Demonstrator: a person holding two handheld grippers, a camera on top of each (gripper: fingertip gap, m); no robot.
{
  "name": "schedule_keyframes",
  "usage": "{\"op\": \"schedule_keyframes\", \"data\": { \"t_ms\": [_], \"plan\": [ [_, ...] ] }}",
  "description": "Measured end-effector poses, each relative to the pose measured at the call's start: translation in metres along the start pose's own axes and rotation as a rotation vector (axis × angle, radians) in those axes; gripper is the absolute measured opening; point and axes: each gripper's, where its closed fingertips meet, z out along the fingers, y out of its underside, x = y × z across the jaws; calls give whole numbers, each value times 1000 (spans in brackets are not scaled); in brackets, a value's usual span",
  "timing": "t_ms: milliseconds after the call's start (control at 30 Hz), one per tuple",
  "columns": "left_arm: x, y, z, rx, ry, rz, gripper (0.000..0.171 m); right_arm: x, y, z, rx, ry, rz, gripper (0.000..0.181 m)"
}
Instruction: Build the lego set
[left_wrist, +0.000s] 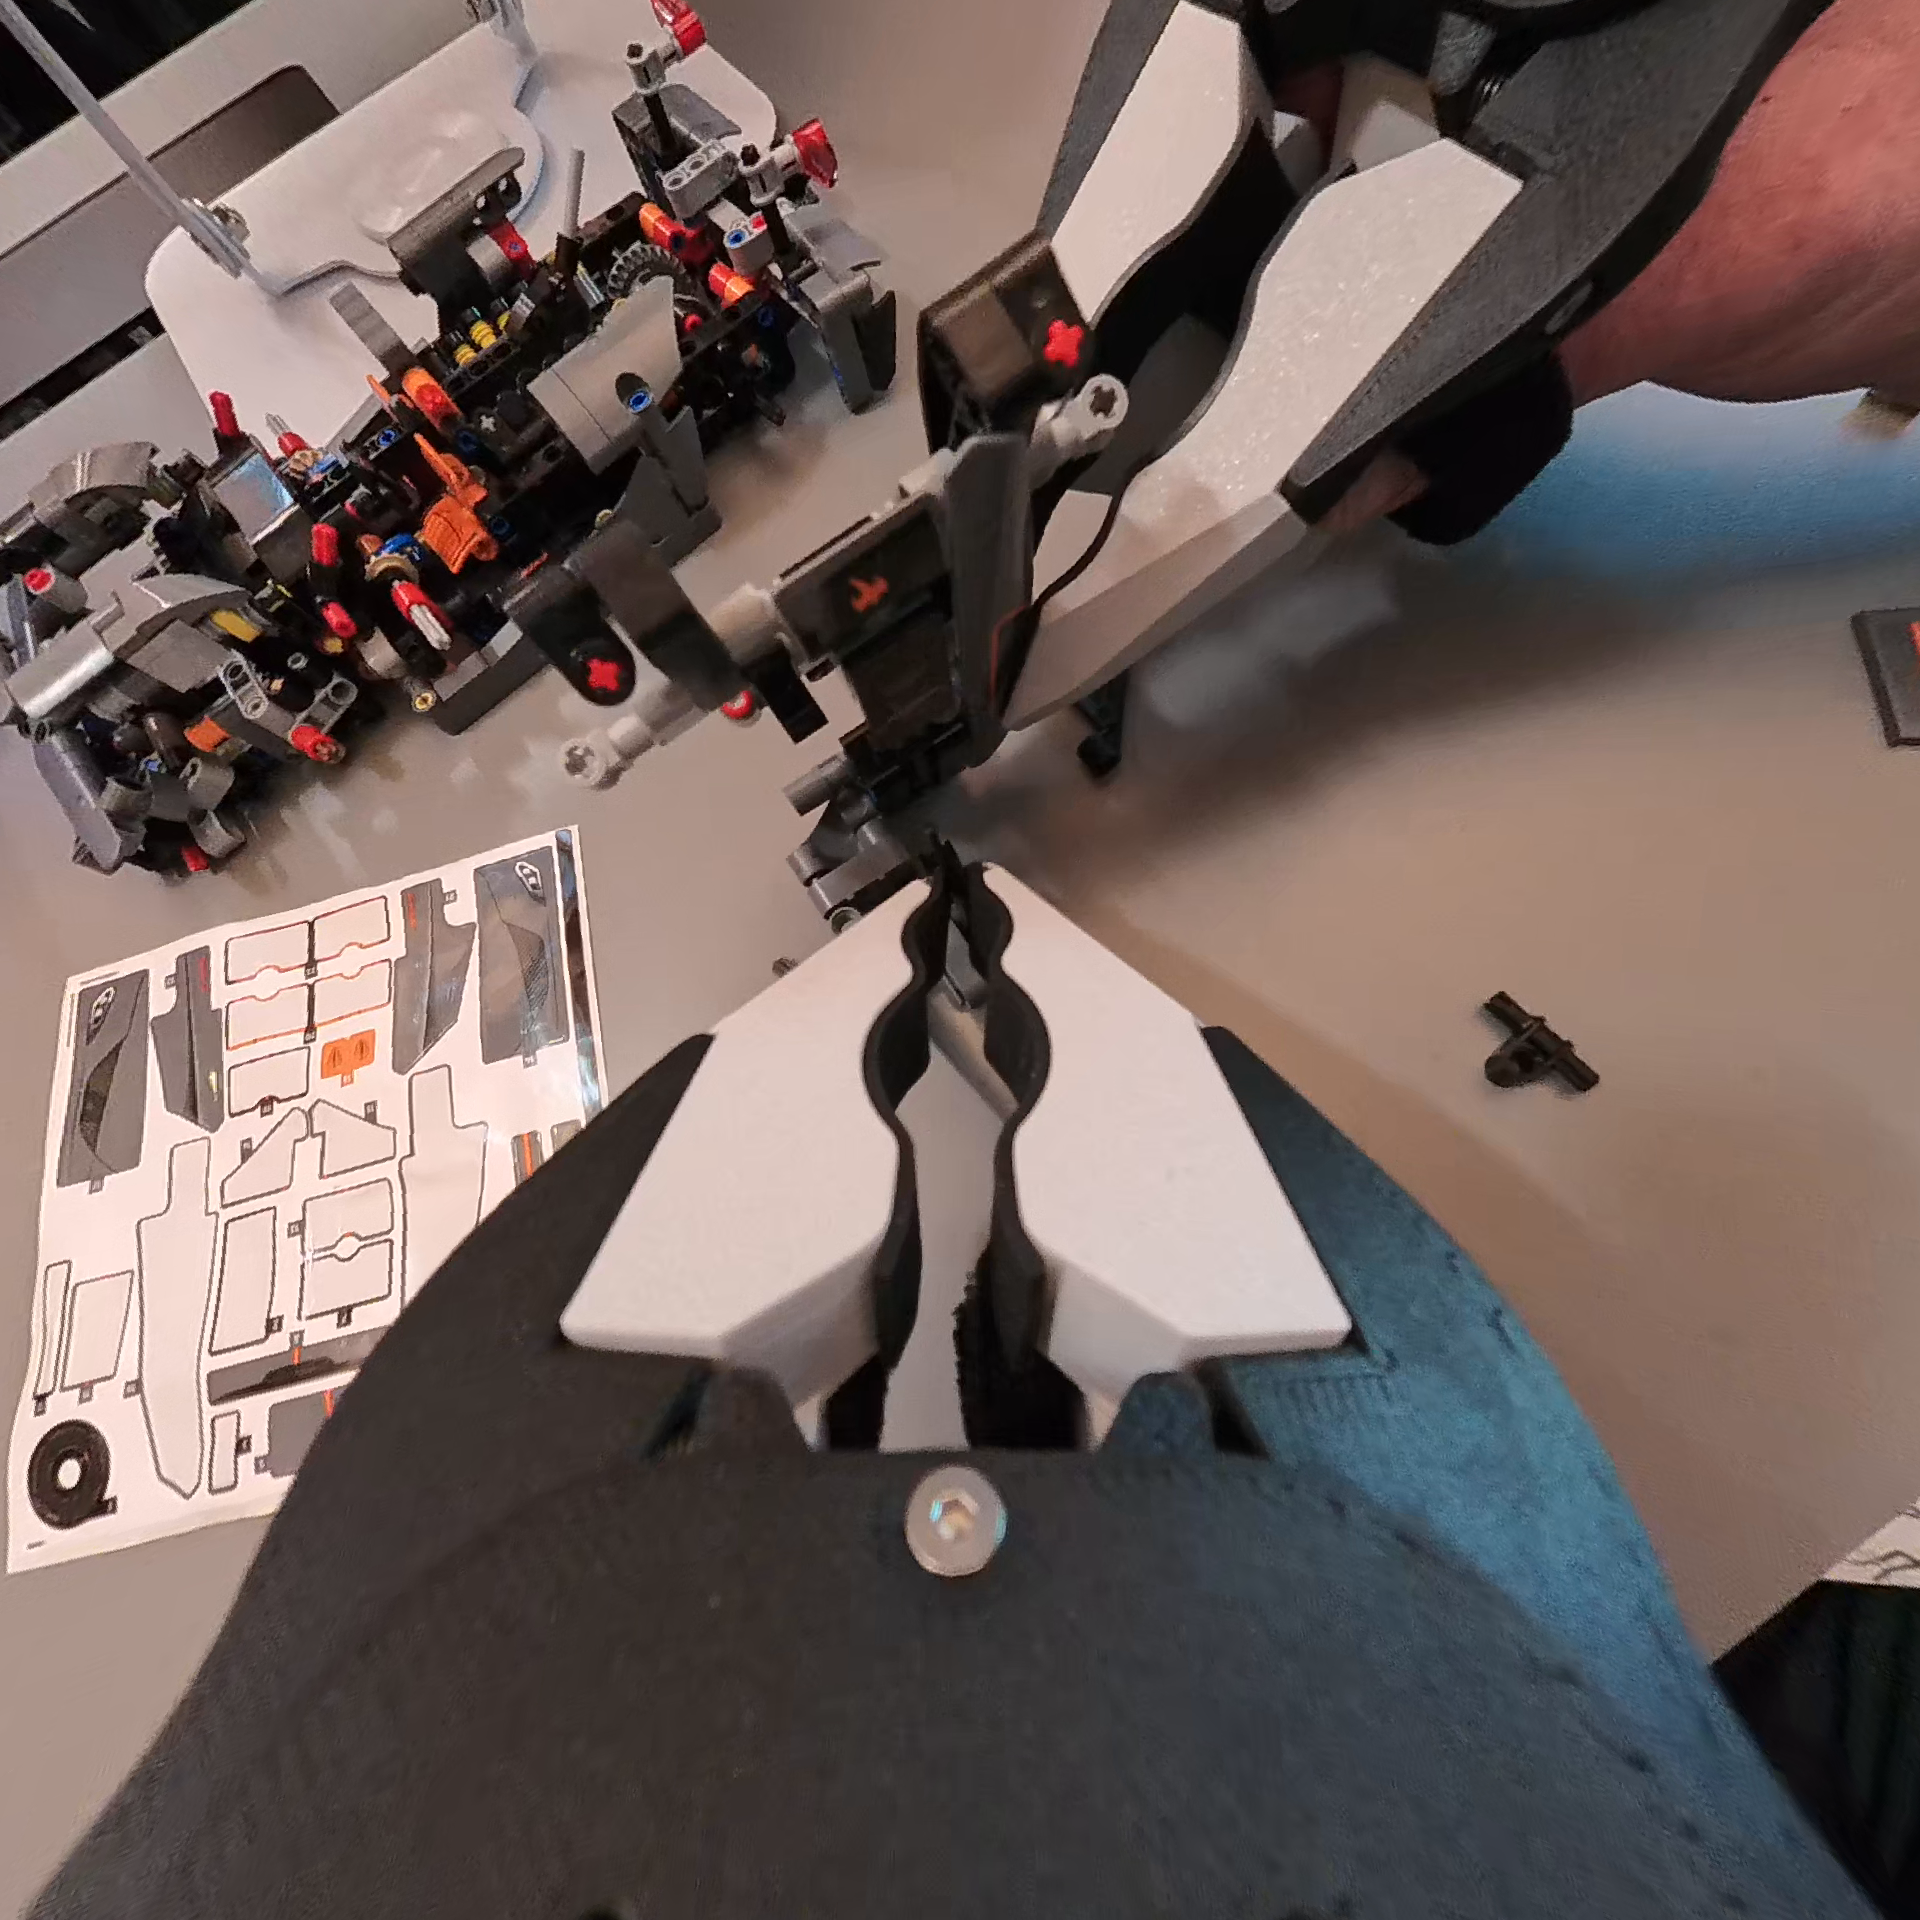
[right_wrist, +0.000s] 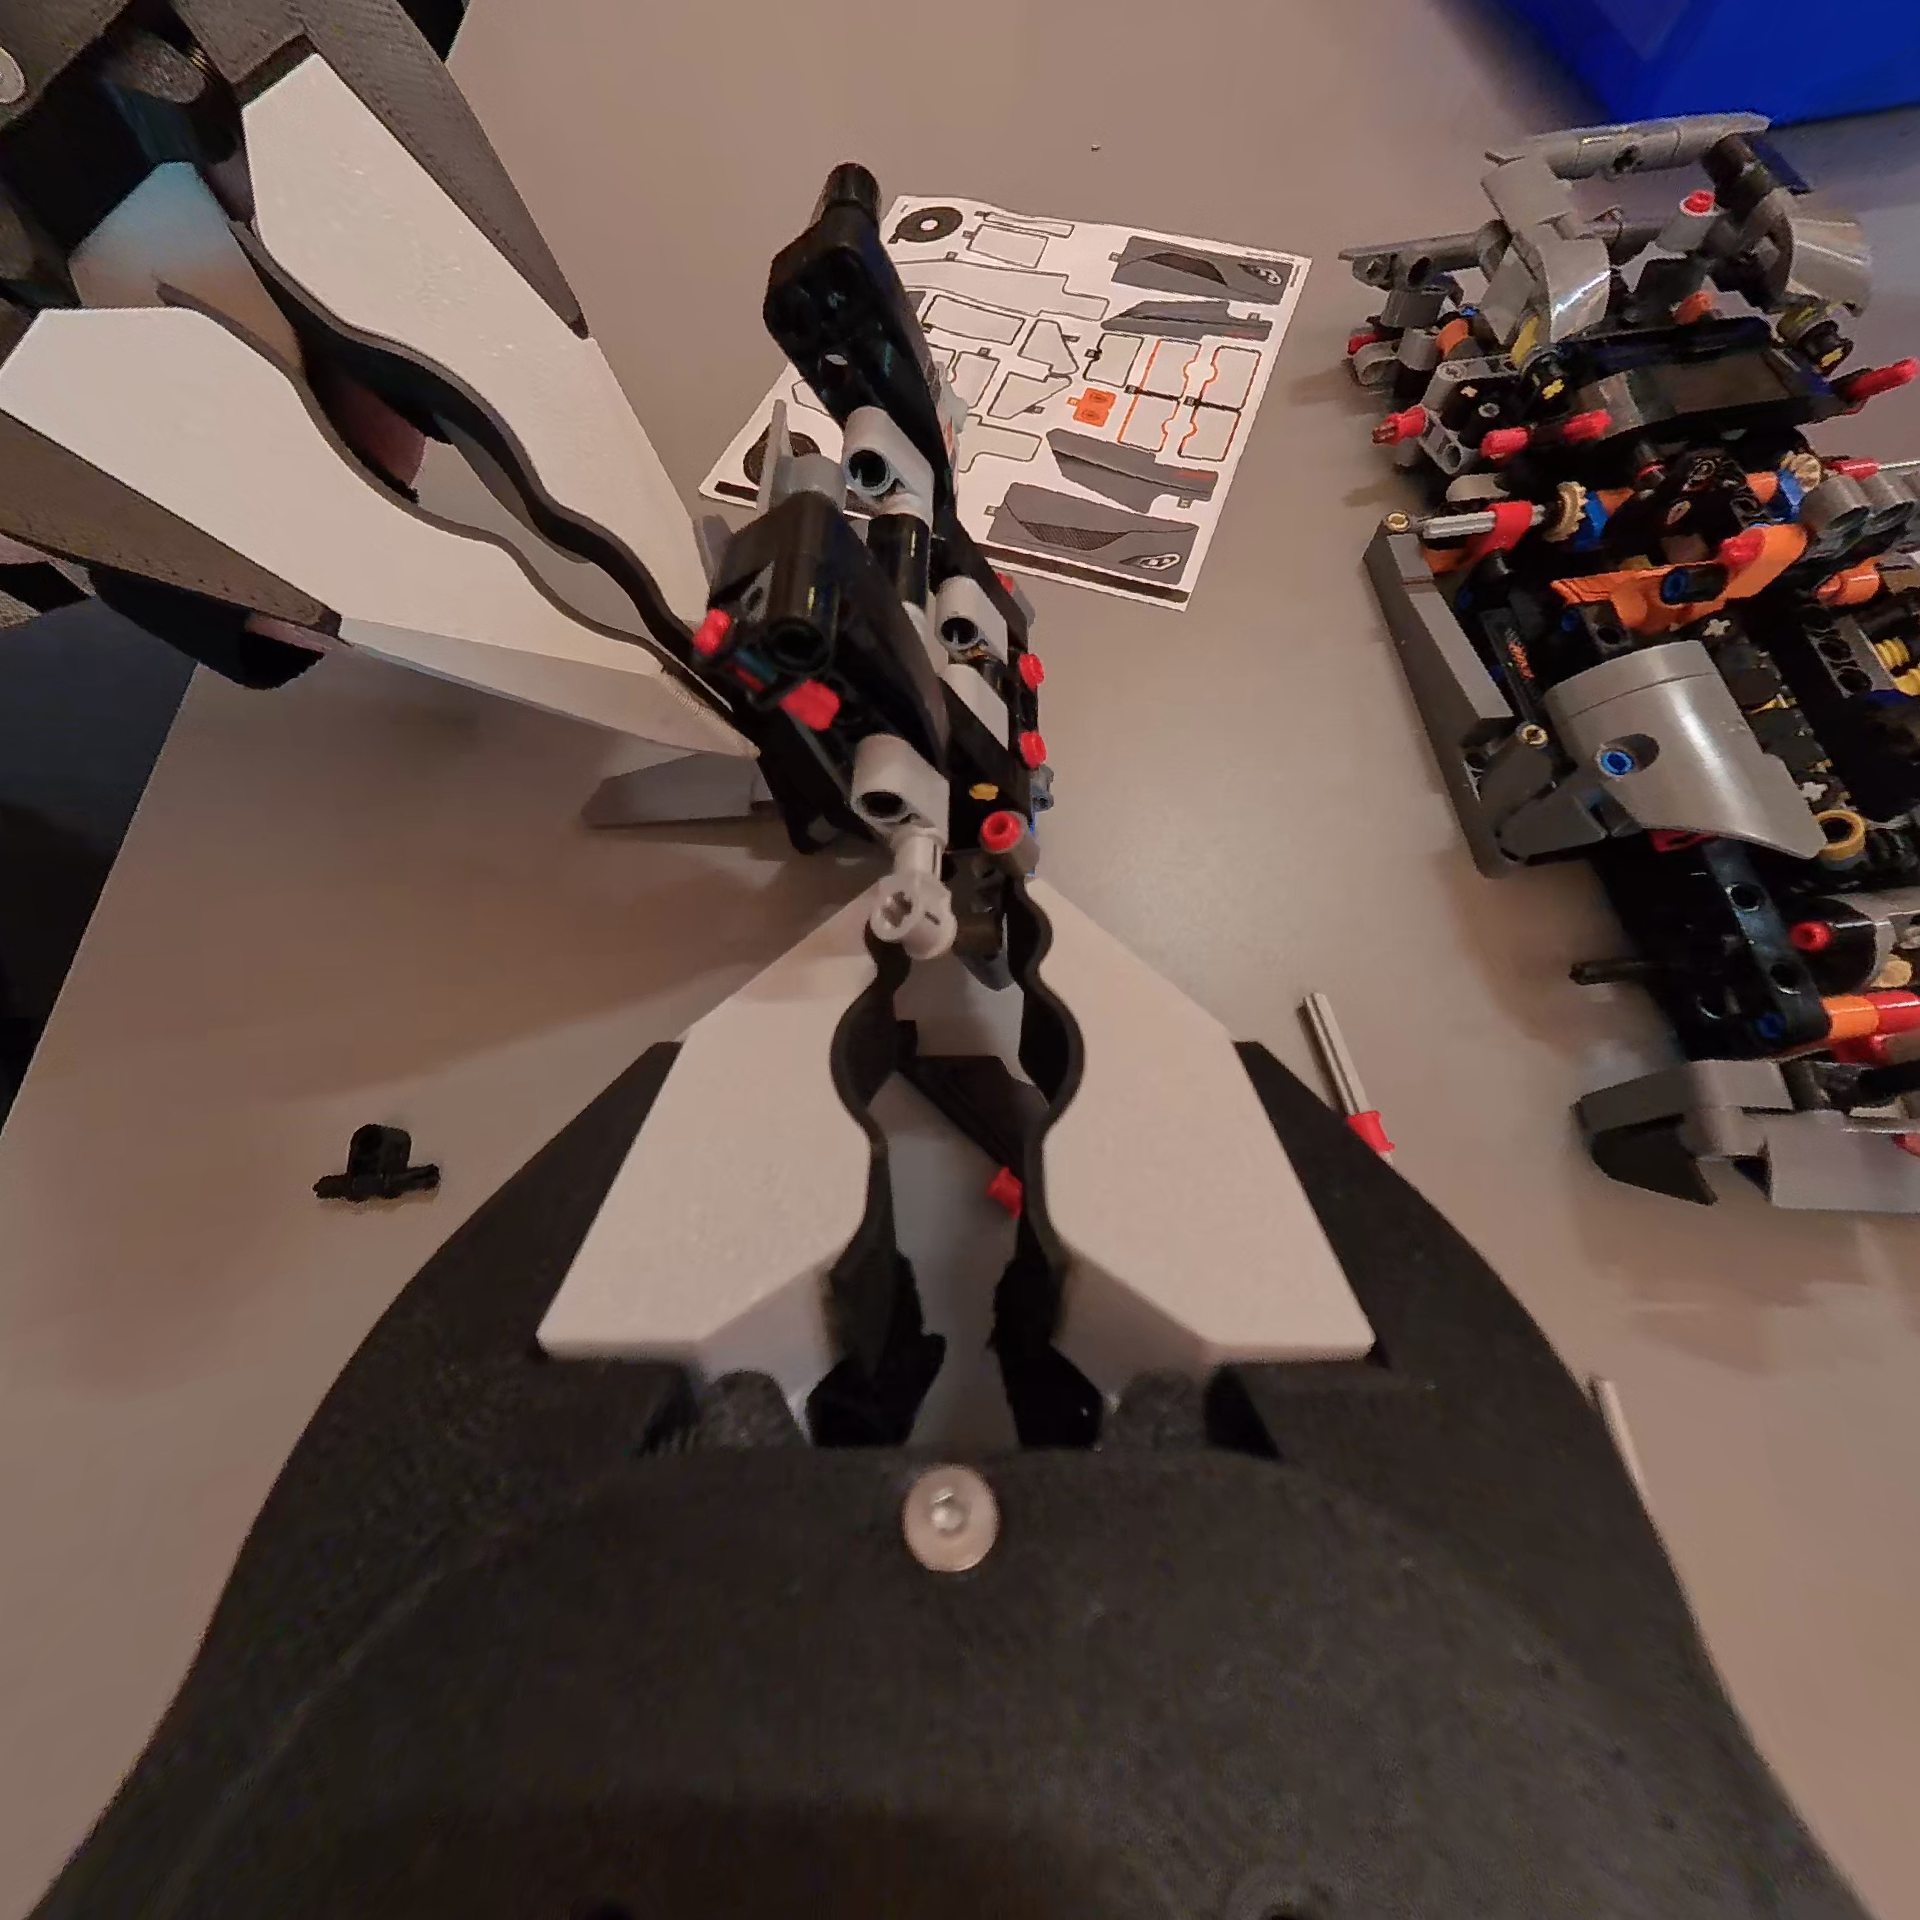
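A black and grey Technic sub-assembly (left_wrist: 883, 613) with red pins is held up off the grey table between both grippers. My left gripper (left_wrist: 951, 883) is shut on its near lower end. It shows in the right wrist view (right_wrist: 722, 686) coming in from the upper left, pinching the black block. My right gripper (right_wrist: 961, 904) is shut on the sub-assembly (right_wrist: 894, 644) at its lower end, beside a light grey axle connector. In the left wrist view it (left_wrist: 1039, 488) reaches in from the upper right, held by a hand (left_wrist: 1714, 260).
The large car chassis model (left_wrist: 416, 468) (right_wrist: 1662, 623) lies on the table. A sticker sheet (left_wrist: 291, 1143) (right_wrist: 1039, 395) lies flat beside it. A small black connector (left_wrist: 1538, 1044) (right_wrist: 376, 1153) and a grey axle with a red end (right_wrist: 1345, 1070) lie loose. A blue bin (right_wrist: 1714, 52) stands at the far corner. The tips of one gripper are about 5 cm away from the tips of the other.
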Motion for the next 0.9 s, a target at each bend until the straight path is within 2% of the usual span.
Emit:
{"op": "schedule_keyframes", "data": {
  "t_ms": [400, 667, 900],
  "plan": [
    [-2, -2, 0, 46, 12, -43, 0, 5, 0, -3, 26, 8, 60, 14],
    [0, 5, -4, 85, -26, -59, 0, 12, -1, -3, 49, 20, 132, 14],
    [7, 17, -1, 62, -52, -51, 1, 15, -1, -4, 61, 18, 180, 14]
  ]
}}
